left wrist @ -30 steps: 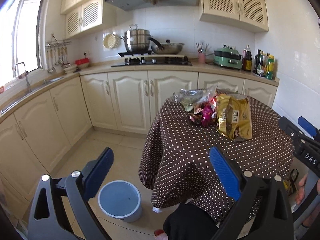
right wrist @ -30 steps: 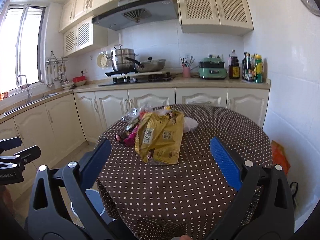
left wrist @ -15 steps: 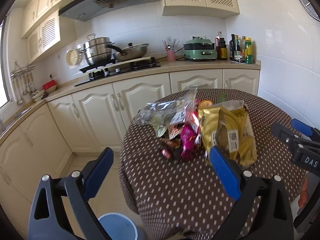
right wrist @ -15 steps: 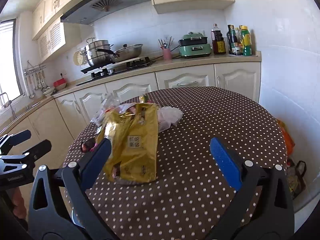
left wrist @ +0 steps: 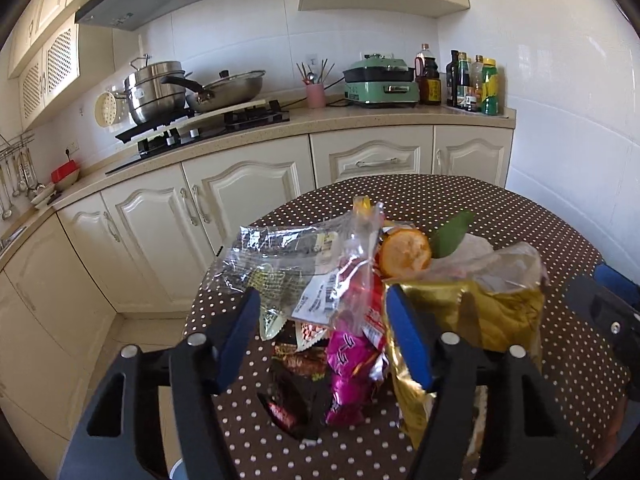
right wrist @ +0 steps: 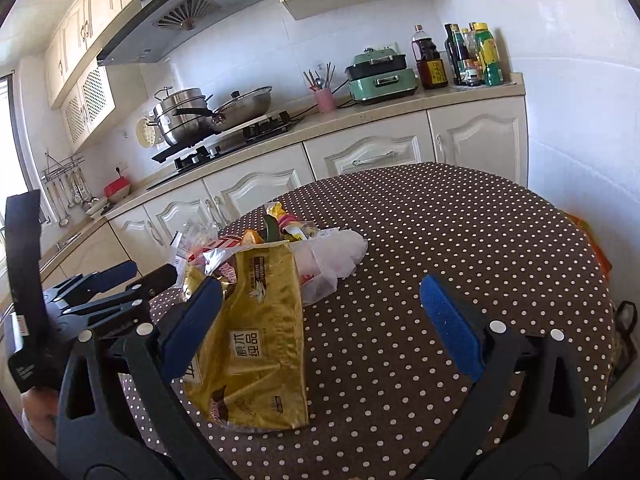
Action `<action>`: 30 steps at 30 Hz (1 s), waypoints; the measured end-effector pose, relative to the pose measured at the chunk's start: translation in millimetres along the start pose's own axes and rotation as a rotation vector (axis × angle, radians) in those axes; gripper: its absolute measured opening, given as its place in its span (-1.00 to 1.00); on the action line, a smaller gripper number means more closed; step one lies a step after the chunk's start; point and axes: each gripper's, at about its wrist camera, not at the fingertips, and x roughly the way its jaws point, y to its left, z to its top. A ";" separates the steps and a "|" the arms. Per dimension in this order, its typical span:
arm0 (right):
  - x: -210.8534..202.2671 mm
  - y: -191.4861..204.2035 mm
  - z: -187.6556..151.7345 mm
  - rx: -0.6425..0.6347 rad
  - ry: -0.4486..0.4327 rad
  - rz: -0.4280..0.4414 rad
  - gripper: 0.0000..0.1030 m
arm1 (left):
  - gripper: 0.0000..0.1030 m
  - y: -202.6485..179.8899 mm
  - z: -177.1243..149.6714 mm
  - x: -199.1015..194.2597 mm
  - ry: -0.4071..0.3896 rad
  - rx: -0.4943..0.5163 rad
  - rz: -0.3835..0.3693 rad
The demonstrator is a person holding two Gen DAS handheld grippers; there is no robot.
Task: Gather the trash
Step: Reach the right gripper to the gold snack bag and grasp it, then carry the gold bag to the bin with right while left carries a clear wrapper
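On the round bench [right wrist: 460, 240], which has a brown dotted cloth, the trash lies in one pile near the edge on the cabinet side. A gold snack bag [right wrist: 256, 344] lies in front, touching a white plastic bag [right wrist: 340, 256]. Beside them are a clear wrapper [left wrist: 280, 264], a pink wrapper [left wrist: 348, 368] and an orange peel [left wrist: 404, 254].

The left gripper [left wrist: 324, 332] is over the pile and its jaws are closing; the pink wrapper and other wrappers are between them, but the pads do not press on them yet. The right gripper [right wrist: 320, 316] has its jaws wide, with the gold bag partly between them and nothing held.
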 end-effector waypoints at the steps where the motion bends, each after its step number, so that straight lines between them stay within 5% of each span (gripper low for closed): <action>1: 1.8 -0.5 0.6 0.004 0.008 0.002 0.88 | 0.08 1.6 1.1 3.9 0.007 -0.006 -0.007; 4: 9.5 0.5 1.9 0.011 0.035 0.021 0.88 | -0.23 7.2 2.7 15.1 0.031 -0.031 -0.032; 6: 13.6 2.3 2.0 0.007 0.055 0.032 0.88 | -0.86 10.0 1.3 19.6 0.049 -0.051 -0.051; 18: 36.9 25.1 -3.0 -0.026 0.181 0.113 0.79 | -0.99 33.4 -12.8 -48.3 -0.065 -0.148 -0.087; 21: 42.4 31.3 -4.0 -0.037 0.194 0.126 0.16 | -0.99 39.5 -17.8 -69.7 -0.089 -0.165 -0.107; 22: 43.9 31.5 -4.4 -0.029 0.206 0.150 -0.34 | -0.99 41.4 -19.9 -77.3 -0.097 -0.171 -0.109; 23: 43.9 31.5 -4.1 -0.024 0.214 0.163 -0.51 | -0.99 43.4 -22.3 -83.6 -0.104 -0.176 -0.115; 25: 38.2 34.6 -4.1 -0.043 0.201 0.155 -0.74 | -0.99 48.7 -27.8 -97.9 -0.120 -0.191 -0.133; 30: 4.7 43.0 -1.7 -0.067 0.097 0.148 -0.86 | -0.99 65.1 -40.8 -134.3 -0.176 -0.227 -0.144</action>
